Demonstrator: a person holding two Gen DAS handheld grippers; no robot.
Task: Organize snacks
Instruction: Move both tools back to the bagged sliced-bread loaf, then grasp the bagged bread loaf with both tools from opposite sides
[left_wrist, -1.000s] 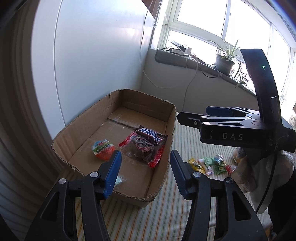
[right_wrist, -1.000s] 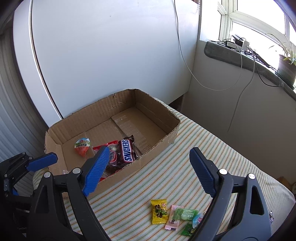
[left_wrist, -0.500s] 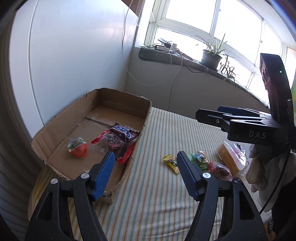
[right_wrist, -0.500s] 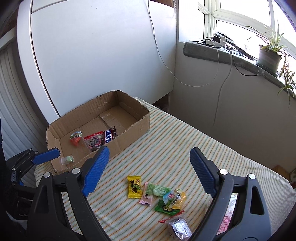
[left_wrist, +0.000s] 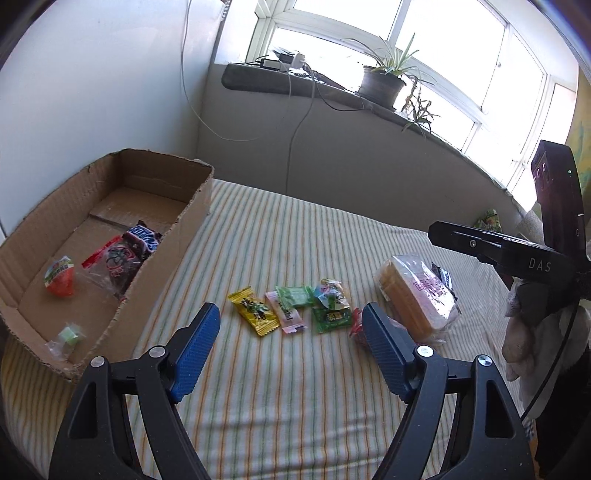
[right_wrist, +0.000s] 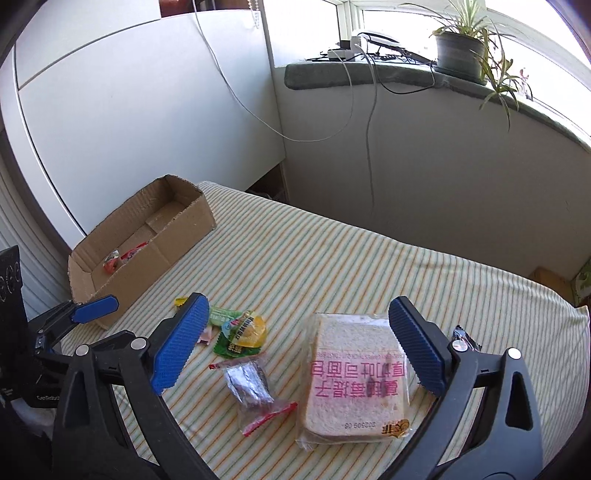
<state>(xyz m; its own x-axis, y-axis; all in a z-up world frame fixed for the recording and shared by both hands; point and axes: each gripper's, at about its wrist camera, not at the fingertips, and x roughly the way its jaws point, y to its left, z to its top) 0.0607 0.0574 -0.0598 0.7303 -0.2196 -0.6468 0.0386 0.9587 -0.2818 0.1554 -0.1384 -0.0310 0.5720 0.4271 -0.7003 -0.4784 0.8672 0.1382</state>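
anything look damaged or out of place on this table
The cardboard box has ragged, torn top edges, as if its flaps were ripped off. The bread bag and small candy packets lie loose on the striped cloth, outside the box.

Your left gripper and right gripper both hover with jaws spread wide, gripping nothing, pointed forward and down
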